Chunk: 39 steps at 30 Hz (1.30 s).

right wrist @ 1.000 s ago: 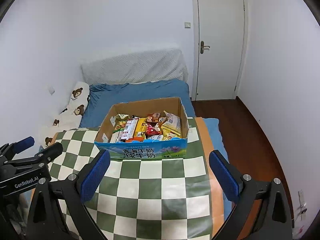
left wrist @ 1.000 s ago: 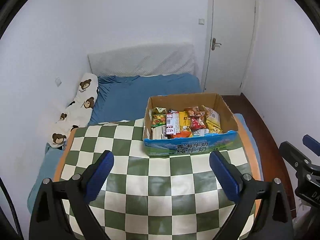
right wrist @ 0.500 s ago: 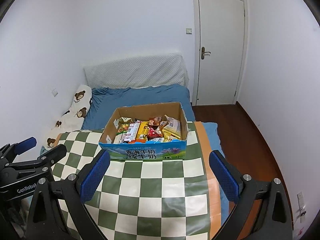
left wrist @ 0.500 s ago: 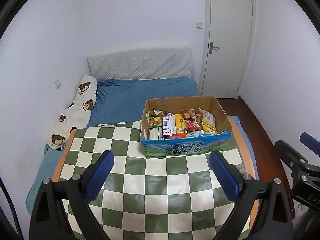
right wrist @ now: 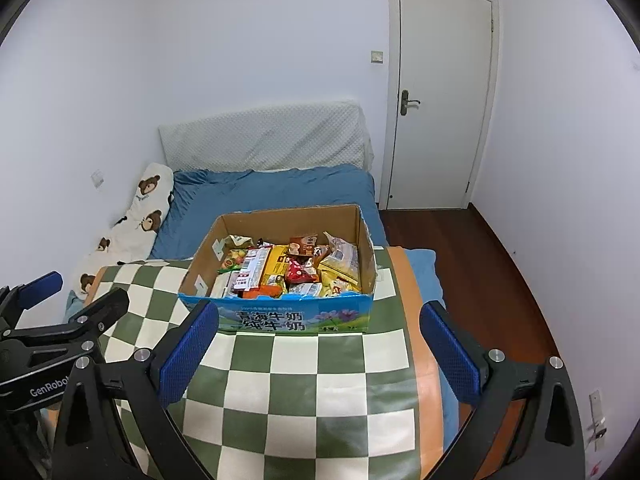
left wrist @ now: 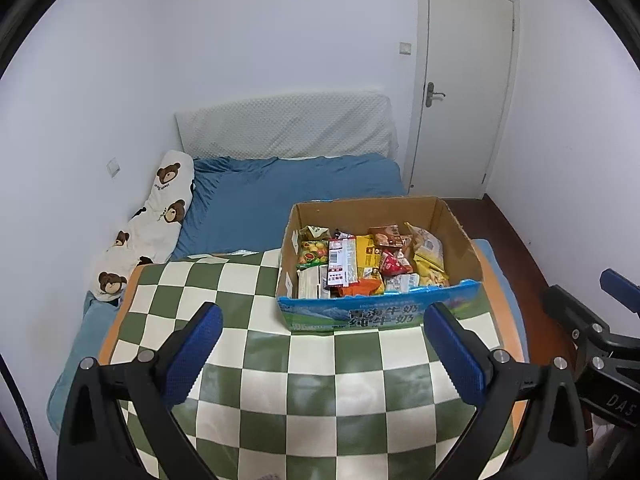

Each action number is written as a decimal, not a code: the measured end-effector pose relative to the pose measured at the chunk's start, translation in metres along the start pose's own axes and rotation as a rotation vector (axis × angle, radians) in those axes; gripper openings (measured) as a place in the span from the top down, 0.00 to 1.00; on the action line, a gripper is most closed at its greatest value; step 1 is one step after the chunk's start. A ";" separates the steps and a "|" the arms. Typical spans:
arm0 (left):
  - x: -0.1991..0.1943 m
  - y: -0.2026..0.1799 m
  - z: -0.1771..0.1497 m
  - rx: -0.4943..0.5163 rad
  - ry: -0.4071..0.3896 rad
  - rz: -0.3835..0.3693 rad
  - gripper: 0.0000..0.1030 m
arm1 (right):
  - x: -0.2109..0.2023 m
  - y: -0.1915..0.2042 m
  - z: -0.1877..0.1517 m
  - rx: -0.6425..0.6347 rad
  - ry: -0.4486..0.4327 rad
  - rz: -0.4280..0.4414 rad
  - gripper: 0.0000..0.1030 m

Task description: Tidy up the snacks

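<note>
- Both grippers hang above the near part of the table, and neither one touches anything.
- Left gripper (left wrist: 320,354) has its two blue fingers (left wrist: 192,354) spread wide, with nothing between them but the checkered cloth (left wrist: 312,400).
- Right gripper (right wrist: 318,350) is spread wide too, and it holds nothing.
- Snacks (left wrist: 368,260) all sit inside the cardboard box (left wrist: 380,318), which stands at the far edge of the table, on the cloth.
- From the left wrist view, the box is far and toward the right, and the right gripper (left wrist: 600,344) peeks in at the right edge of the picture.
- From the right wrist view, the box (right wrist: 280,318) is far and near the middle, and the left gripper (right wrist: 52,320) peeks in at the left edge.
- Only the right wrist view shows a bare orange strip of table (right wrist: 408,300) past the right edge of the cloth, and a lot of brown floor (right wrist: 480,264).
- Only the left wrist view shows the orange left edge of the table (left wrist: 110,336).
- Red, yellow and green packs fill the box, and a white pack with a bar code (left wrist: 340,260) lies toward its left side.
- Behind the table is a blue bed (left wrist: 288,196) with a bear pillow (left wrist: 156,216) by the wall.
- White door (right wrist: 436,100) is shut in the far right corner.
</note>
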<state>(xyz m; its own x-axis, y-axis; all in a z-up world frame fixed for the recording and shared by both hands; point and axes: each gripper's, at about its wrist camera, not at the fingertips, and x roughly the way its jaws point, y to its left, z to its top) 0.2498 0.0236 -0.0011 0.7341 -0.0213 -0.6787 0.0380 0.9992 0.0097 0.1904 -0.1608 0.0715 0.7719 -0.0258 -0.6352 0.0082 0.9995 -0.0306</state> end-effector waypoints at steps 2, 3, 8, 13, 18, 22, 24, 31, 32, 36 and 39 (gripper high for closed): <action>0.011 -0.001 0.003 -0.002 0.016 -0.003 0.00 | 0.014 -0.002 0.004 0.011 0.019 0.006 0.01; 0.016 -0.001 0.004 -0.003 0.022 -0.001 0.00 | 0.020 -0.003 0.006 0.010 0.025 0.002 0.01; 0.045 -0.002 0.006 -0.012 0.059 0.013 0.00 | 0.046 -0.006 0.012 0.014 0.045 -0.017 0.01; 0.068 -0.003 0.007 -0.020 0.081 0.026 0.00 | 0.069 -0.008 0.016 0.005 0.052 -0.058 0.01; 0.078 -0.004 0.010 -0.018 0.090 0.031 0.00 | 0.081 -0.010 0.018 0.012 0.061 -0.071 0.01; 0.080 -0.006 0.012 -0.013 0.089 0.028 0.00 | 0.086 -0.010 0.017 0.013 0.063 -0.076 0.01; 0.081 -0.007 0.013 -0.011 0.087 0.026 0.00 | 0.087 -0.009 0.018 0.013 0.064 -0.081 0.01; 0.081 -0.006 0.014 -0.007 0.078 0.027 0.00 | 0.087 -0.009 0.015 0.018 0.064 -0.090 0.01; 0.081 -0.006 0.015 -0.008 0.077 0.026 0.00 | 0.087 -0.009 0.015 0.019 0.064 -0.088 0.01; 0.081 -0.007 0.015 -0.009 0.074 0.026 0.00 | 0.086 -0.007 0.015 0.015 0.055 -0.091 0.01; 0.081 -0.007 0.014 -0.009 0.076 0.023 0.00 | 0.084 -0.007 0.014 0.015 0.053 -0.092 0.01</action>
<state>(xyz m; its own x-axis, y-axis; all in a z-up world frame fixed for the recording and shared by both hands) 0.3184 0.0147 -0.0457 0.6808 0.0040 -0.7325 0.0149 0.9997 0.0193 0.2642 -0.1692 0.0289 0.7329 -0.1176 -0.6701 0.0873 0.9931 -0.0788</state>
